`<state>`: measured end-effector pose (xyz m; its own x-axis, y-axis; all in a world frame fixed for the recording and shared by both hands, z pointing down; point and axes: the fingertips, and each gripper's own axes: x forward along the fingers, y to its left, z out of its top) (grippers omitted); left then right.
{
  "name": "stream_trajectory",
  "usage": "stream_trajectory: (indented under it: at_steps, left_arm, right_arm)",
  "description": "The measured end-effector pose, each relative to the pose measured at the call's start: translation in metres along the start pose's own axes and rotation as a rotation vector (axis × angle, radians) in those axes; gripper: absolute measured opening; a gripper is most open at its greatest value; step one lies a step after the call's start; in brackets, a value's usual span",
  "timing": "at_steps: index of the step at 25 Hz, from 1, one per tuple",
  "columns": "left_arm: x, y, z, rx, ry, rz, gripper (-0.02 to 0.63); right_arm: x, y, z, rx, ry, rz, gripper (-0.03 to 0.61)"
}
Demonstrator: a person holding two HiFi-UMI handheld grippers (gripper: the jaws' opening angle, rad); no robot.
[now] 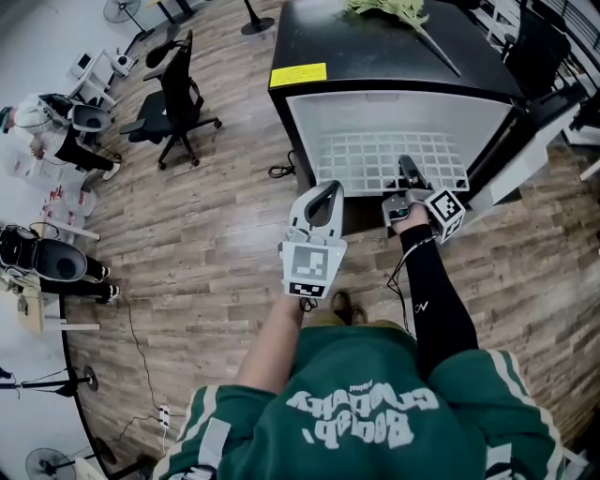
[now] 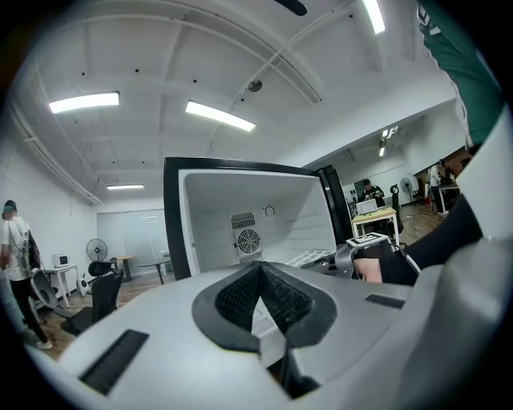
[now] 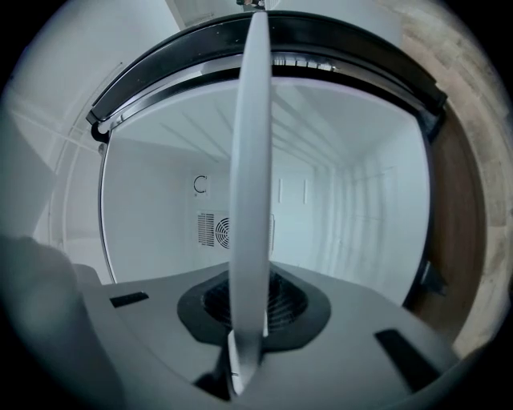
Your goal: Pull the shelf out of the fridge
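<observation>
A small black fridge stands open on the wooden floor, its white inside facing me. The white wire shelf sticks partly out of its front. My right gripper is shut on the shelf's front edge. In the right gripper view the shelf shows edge-on as a white bar between the jaws of the right gripper. My left gripper hovers left of the shelf's near corner, apart from it. It is shut with nothing in it, as the left gripper in its own view also shows.
The fridge door hangs open at the right. A green plant lies on the fridge's top. A black office chair stands to the left, with desks and gear farther left. A person stands at the far left.
</observation>
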<state>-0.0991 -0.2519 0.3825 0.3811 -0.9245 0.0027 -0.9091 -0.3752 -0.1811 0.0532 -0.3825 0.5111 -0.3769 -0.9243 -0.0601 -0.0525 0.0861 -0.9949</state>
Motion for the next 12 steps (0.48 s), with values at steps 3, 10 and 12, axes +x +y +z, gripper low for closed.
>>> stream_trajectory:
  at_steps: [3,10,12]
  left_arm:
    - [-0.008,-0.006,-0.001,0.001,-0.001,0.003,0.015]
    - [-0.021,-0.02,0.001,0.004,-0.006,0.003,0.015]
    - [-0.021,-0.022,0.002,0.007,-0.008,-0.001,0.015]
  right_arm:
    - [-0.006,-0.002,-0.002,-0.001,0.014,0.002,0.038]
    - [-0.015,0.0,-0.006,0.003,0.045,-0.003,0.038]
    - [-0.017,0.0,-0.005,0.003,0.045,-0.005,0.038]
